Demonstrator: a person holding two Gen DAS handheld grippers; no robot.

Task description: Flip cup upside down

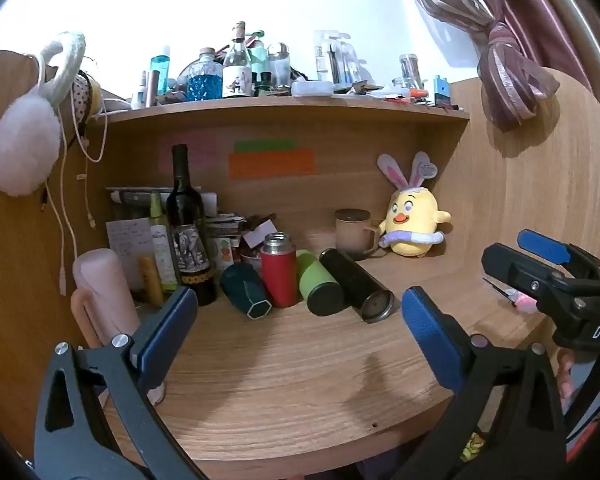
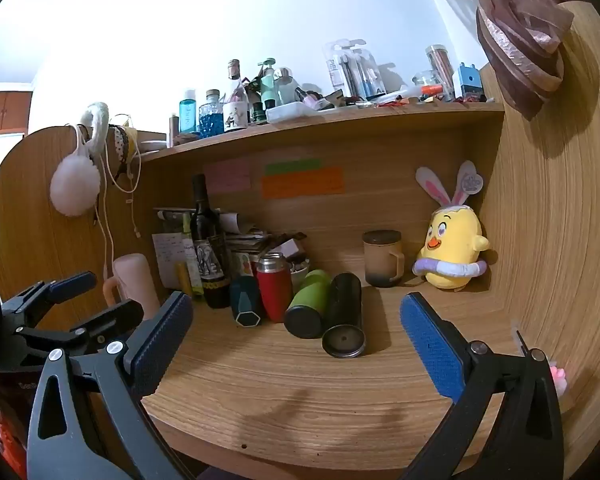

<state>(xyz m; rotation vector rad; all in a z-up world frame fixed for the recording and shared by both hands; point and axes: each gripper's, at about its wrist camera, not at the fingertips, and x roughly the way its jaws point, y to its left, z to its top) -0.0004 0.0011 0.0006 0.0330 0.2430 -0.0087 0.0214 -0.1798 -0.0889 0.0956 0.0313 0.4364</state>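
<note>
A pink mug (image 1: 106, 296) with a handle stands bottom up at the desk's left edge, just beyond my left finger; it also shows in the right wrist view (image 2: 134, 284). A brown mug (image 1: 353, 234) (image 2: 382, 258) with a lid stands upright at the back near the plush. A dark teal cup (image 1: 246, 290) (image 2: 246, 302), a green cup (image 1: 320, 284) (image 2: 309, 306) and a black flask (image 1: 356, 284) (image 2: 344, 316) lie on their sides; a red flask (image 1: 278, 270) (image 2: 274, 284) stands upright among them. My left gripper (image 1: 300, 332) is open and empty above the desk front. My right gripper (image 2: 296, 340) is open and empty.
A wine bottle (image 1: 188, 232) and slim bottles stand at the back left with papers. A yellow plush chick (image 1: 412, 224) sits at the back right. A shelf (image 1: 284, 106) full of bottles runs overhead. A wooden side panel (image 2: 552, 240) closes the right. The other gripper (image 1: 548, 276) shows at the right.
</note>
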